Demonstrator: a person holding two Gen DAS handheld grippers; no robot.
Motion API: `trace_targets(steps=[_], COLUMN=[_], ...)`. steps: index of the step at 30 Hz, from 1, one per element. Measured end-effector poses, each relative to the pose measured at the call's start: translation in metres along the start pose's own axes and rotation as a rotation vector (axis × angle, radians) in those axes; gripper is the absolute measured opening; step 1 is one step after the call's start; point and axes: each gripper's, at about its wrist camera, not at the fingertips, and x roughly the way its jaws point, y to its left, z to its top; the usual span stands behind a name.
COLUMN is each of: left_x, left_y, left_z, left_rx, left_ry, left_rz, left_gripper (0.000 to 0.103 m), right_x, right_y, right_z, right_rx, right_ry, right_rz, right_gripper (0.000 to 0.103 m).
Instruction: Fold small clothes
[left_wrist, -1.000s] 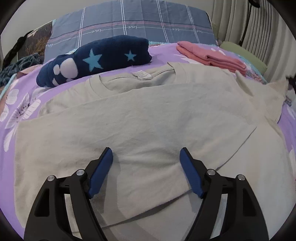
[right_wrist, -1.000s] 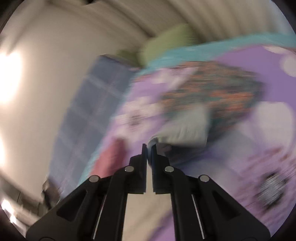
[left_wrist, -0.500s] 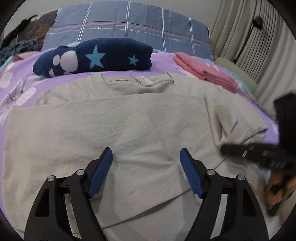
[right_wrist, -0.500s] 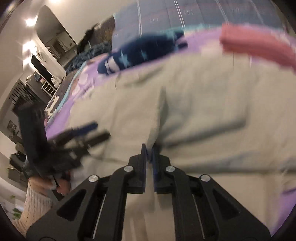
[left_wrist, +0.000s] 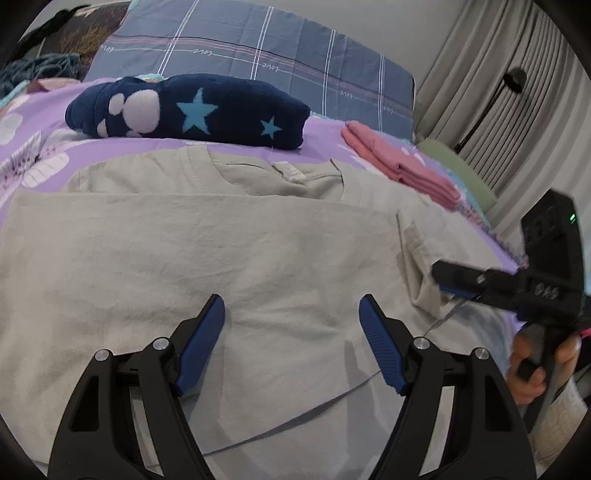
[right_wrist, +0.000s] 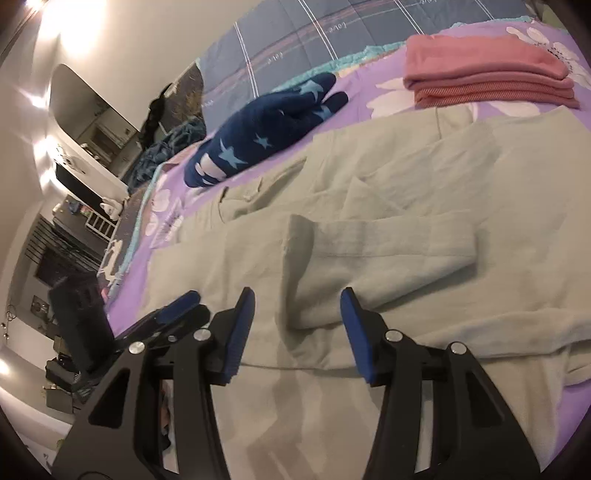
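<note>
Running along the plaid pillow (left_wrist: 258, 55) upper centre: "love"; both tools gape over the beige shirt (left_wrist: 221, 251), right tool (right_wrist: 297, 310) just opening, holding nothing.

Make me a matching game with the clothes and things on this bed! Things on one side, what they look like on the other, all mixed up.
Things:
1. beige cotton T-shirt
2. folded pink garment
3. dark blue fleece bundle
4. grey-blue pillow

Descriptions:
A. white checked lines
B. light blue stars
C. spread out flat, sleeve folded in
D. neat stack near the curtain side

Pairs: 1-C, 2-D, 3-B, 4-A
</note>
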Motion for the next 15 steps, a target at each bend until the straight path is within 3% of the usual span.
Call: trace_targets(steps=[2, 4, 5, 6, 7, 9, 11, 13, 14, 15], left_x=[-0.001, -0.003, -0.003, -0.004, -0.006, -0.009, -0.01, -0.011, -0.012, -0.013], left_y=[0.003, 0.005, 0.005, 0.006, 0.008, 0.014, 0.019, 0.023, 0.024, 0.025], left_z=[0.0, 0.0, 0.0, 0.0, -0.001, -0.001, -0.002, -0.001, -0.002, -0.002], left_rx=[-0.021, -0.03, -0.035, -0.042, -0.051, -0.082, -0.109, -0.129, -0.136, -0.142], left_ry=[-0.006, -0.011, -0.013, -0.019, -0.024, -0.036, -0.044, -0.051, -0.055, -0.059], left_rz=[-0.021, -0.03, -0.031, -0.035, -0.041, -0.058, -0.079, -0.095, -0.101, -0.105], left_gripper=[0.076, 0.076, 0.076, 0.075, 0.074, 0.069, 0.067, 0.066, 0.066, 0.066], right_x=[0.001, 0.002, 0.002, 0.004, 0.005, -0.001, -0.007, -0.013, -0.014, -0.015], right_y=[0.006, 0.016, 0.019, 0.023, 0.02, 0.008, 0.012, 0.044, 0.068, 0.079], right_z=[-0.002, -0.005, -0.007, -0.007, -0.005, 0.0, 0.004, -0.003, -0.015, -0.023], right_rx=[-0.017, -0.092, -0.124, -0.164, -0.139, -0.007, 0.019, -0.16, -0.321, -0.413], right_ry=[-0.009, -0.021, -0.03, -0.045, -0.059, -0.095, -0.133, -0.129, -0.093, -0.072], right_rz=[-0.026, -0.101, -0.139, -0.197, -0.216, -0.184, -0.119, 0.02, 0.072, 0.08], right_gripper=[0.05, 0.04, 0.016, 0.002, 0.002, 0.002, 0.002, 0.003, 0.003, 0.003])
